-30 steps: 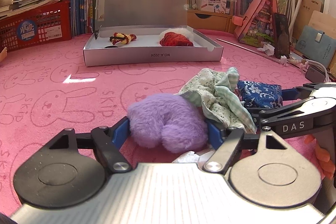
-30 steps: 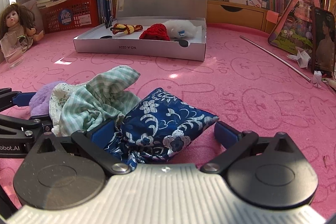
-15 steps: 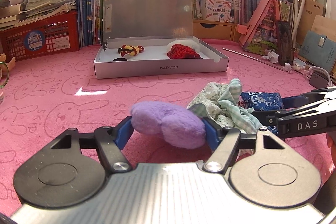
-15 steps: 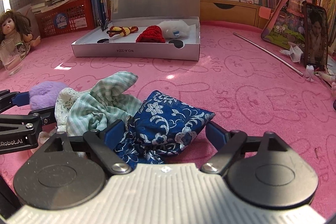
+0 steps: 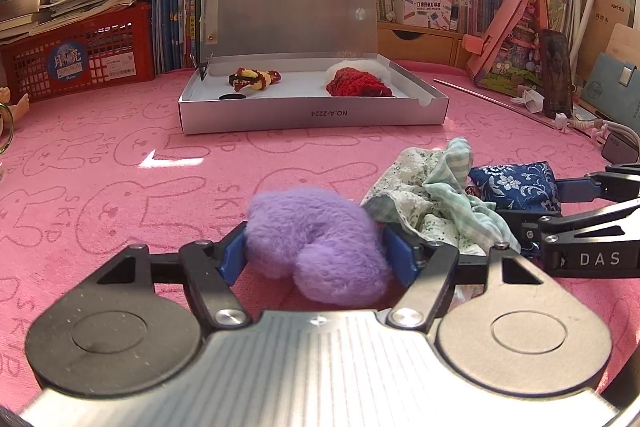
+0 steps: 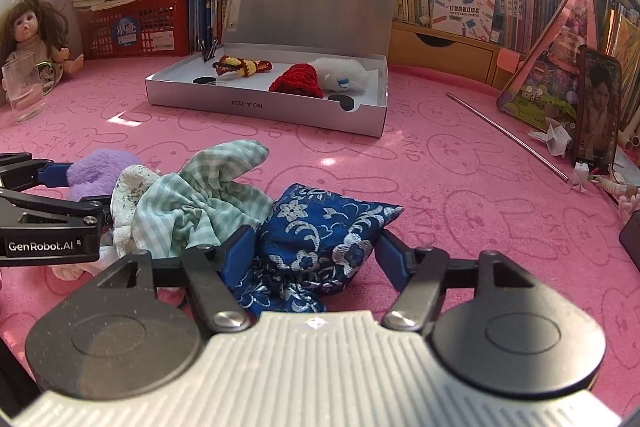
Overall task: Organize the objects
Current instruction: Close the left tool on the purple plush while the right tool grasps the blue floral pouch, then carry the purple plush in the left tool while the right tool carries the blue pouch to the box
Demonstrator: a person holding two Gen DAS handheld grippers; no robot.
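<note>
Step in hand looks like pick-up, both sides at once. Fluffy purple plush heart (image 5: 320, 243) sits between the blue fingers (image 5: 394, 253) of the left gripper (image 5: 316, 255), pads pressed into the fur on both sides, so clamped on it. Can't tell if it's off the pink rabbit-print table (image 5: 120, 187) or resting on it.

Right gripper (image 6: 316, 259) straddles the dark blue floral brocade pouch (image 6: 324, 227): left pad against the fabric, right pad next to the pouch corner, contact there unclear. Can't tell if that grasp is closed. Pouch lies on the table.

Crumpled green-and-white gingham cloth (image 6: 196, 203) lies between plush and pouch, touching both, maybe overlapping the pouch edge.

Open grey cardboard box (image 5: 312, 115), lid up, is well beyond the cloth. Inside: red crocheted piece (image 6: 298, 83), white fluffy item (image 6: 344, 77) beside it, small yellow-brown knitted toy (image 6: 242, 65) toward its left end.

Next, my read: lift the plush straight up clear of the cloth, carry to the box, drop in the free floor between the knitted toy and the red piece. Right side needs a confirmed squeeze before lifting. Risk: the cloth snags and drags along.
</note>
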